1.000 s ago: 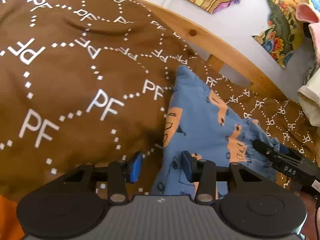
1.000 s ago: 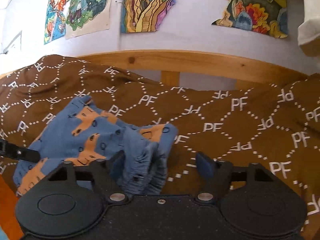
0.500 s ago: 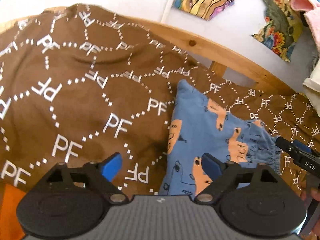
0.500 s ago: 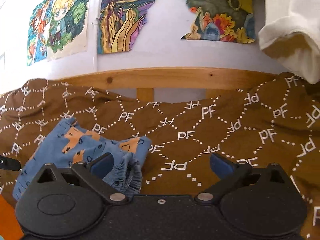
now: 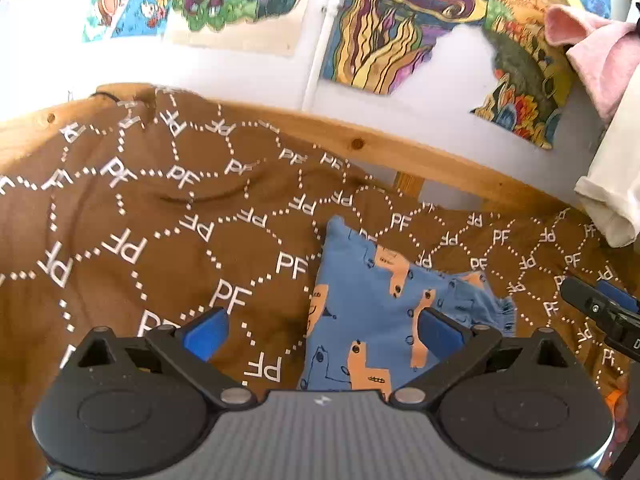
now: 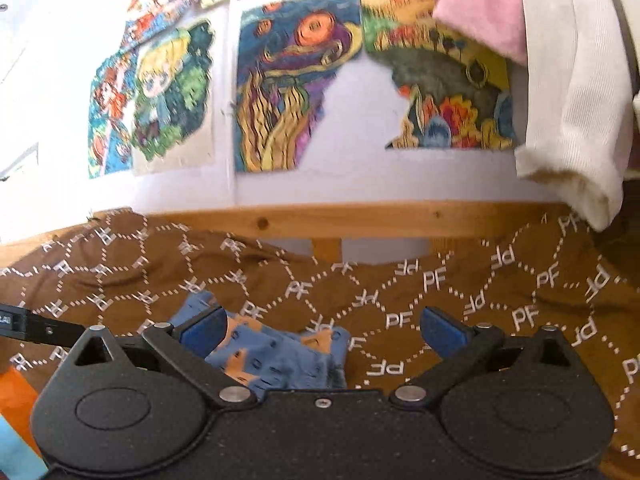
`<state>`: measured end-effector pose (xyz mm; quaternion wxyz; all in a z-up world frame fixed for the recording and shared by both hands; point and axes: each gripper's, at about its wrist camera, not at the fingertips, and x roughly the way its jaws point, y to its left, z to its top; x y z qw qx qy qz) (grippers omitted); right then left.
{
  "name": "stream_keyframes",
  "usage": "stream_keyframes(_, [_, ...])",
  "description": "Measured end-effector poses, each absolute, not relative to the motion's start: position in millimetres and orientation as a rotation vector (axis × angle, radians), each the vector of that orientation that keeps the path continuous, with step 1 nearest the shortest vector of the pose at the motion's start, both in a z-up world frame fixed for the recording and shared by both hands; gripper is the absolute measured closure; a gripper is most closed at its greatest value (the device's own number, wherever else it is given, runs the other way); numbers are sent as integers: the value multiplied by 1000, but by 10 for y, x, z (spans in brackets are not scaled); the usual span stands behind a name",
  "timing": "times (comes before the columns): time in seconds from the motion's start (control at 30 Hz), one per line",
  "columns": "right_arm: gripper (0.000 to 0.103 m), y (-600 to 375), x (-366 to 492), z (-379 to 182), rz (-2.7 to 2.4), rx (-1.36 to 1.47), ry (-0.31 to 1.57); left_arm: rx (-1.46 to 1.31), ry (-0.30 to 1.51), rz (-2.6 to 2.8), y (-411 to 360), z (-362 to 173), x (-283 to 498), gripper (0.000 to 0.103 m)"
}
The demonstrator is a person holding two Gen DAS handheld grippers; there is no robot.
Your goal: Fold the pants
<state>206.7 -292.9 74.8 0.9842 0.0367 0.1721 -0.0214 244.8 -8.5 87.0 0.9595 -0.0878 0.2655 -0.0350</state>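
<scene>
The blue pants (image 5: 372, 312) with orange animal prints lie folded into a small bundle on the brown "PF" bedspread (image 5: 160, 240). My left gripper (image 5: 322, 330) hovers above and just short of them, its jaws opening wide with nothing pressed between the blue pads. In the right wrist view the pants (image 6: 280, 352) sit low, under the left pad of my right gripper (image 6: 322, 328), which is wide open and holds nothing. The right gripper's tip (image 5: 600, 312) shows at the right edge of the left wrist view, clear of the cloth.
A wooden bed rail (image 6: 360, 220) runs along the back, below a white wall with colourful posters (image 6: 288, 92). White cloth (image 6: 572, 120) and pink cloth (image 6: 484, 8) hang at the upper right. An orange patch (image 6: 16, 392) shows at the lower left.
Both grippers have let go of the pants, spread their jaws wide and pulled up and back. The pants now lie lower and smaller in both views, and more wall shows.
</scene>
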Motion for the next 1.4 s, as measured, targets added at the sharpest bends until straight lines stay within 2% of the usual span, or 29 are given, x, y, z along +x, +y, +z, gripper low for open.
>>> stream_keyframes(0.5, [1,-2498,1368,989,-70,89,290,-142,529,-87,-128,1046,1893,0])
stream_keyframes(1.0, [1,-2217,846,994,-121,53,313,-107,509,-58,-3,931,1393,0])
stream_keyframes(1.4, [1,-2047,535,813,-204,48,368,-56,562,-88,30,697,1131,0])
